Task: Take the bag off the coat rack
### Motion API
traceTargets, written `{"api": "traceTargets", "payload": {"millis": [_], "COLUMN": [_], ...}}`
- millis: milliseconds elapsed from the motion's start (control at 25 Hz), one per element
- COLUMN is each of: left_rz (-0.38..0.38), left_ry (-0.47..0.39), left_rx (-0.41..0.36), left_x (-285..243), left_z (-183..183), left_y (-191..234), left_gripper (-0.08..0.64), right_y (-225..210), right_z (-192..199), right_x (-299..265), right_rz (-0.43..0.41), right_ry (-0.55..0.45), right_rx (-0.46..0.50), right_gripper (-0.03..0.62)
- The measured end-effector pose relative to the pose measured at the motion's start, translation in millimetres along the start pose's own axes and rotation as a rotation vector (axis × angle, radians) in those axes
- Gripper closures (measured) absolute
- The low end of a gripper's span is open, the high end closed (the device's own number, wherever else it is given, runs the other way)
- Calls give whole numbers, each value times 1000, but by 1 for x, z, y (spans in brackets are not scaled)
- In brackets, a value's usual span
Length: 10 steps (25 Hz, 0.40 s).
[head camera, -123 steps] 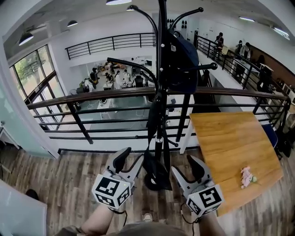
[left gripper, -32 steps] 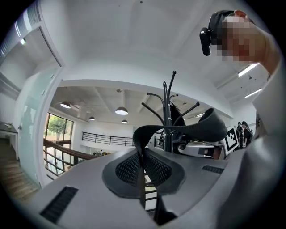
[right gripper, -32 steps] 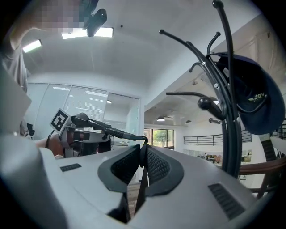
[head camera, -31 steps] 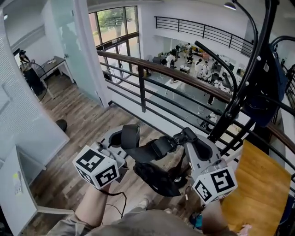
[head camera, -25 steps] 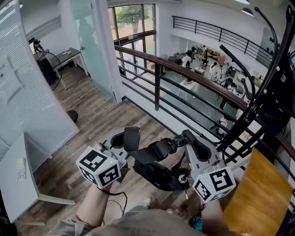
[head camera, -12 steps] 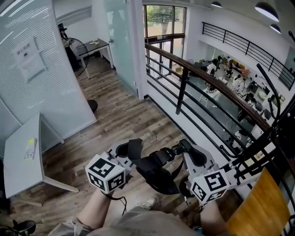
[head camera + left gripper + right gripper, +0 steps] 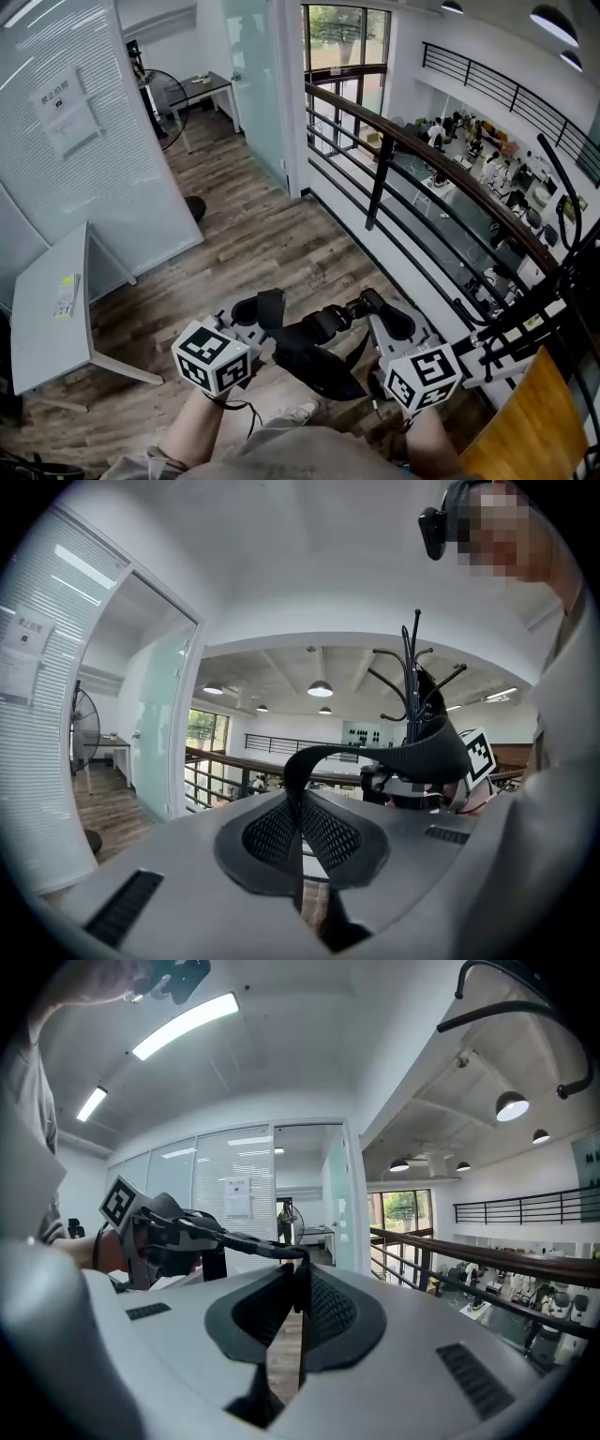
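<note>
A black bag (image 7: pixel 319 367) hangs below my two grippers, away from the coat rack. Its strap (image 7: pixel 314 328) runs between them. My left gripper (image 7: pixel 269 307) is shut on one end of the strap (image 7: pixel 375 755), which loops up out of the closed jaws in the left gripper view. My right gripper (image 7: pixel 366 305) is shut on the other end, and the thin strap (image 7: pixel 234 1239) leads off leftward in the right gripper view. The black coat rack (image 7: pixel 548 281) stands at the right edge of the head view, apart from the bag, and another dark bag still hangs on it (image 7: pixel 427 691).
A wood-topped metal railing (image 7: pixel 422 159) runs diagonally ahead, with an open floor below. A white table (image 7: pixel 47 300) stands at the left by a glass wall. A fan (image 7: pixel 164 94) is further back. A wooden table (image 7: pixel 530 422) is at the lower right.
The head view has swung left, so the coat rack has slid to the right edge. Both grippers still hold the bag's strap between them, now a little lower in view.
</note>
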<state>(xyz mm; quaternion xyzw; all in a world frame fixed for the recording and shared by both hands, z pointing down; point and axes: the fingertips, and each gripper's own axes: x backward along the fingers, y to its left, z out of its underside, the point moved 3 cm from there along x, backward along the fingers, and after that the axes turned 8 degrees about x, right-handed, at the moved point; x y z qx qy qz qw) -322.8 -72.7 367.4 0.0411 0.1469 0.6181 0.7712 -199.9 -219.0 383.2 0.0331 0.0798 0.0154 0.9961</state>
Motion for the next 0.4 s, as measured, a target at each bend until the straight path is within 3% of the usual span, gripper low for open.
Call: {"api": "traceTargets", "payload": {"millis": [400], "left_rz": [11], "left_ry": [20], "left_rx": [-11], "left_x": [-13], "left_z": [10], "left_y": [-1], "left_gripper": [532], "right_y": [-9], "right_z": [9], "right_x": [1], "right_rz": [13], "right_ry": [13], "right_rx": [21], "right_gripper": [538]}}
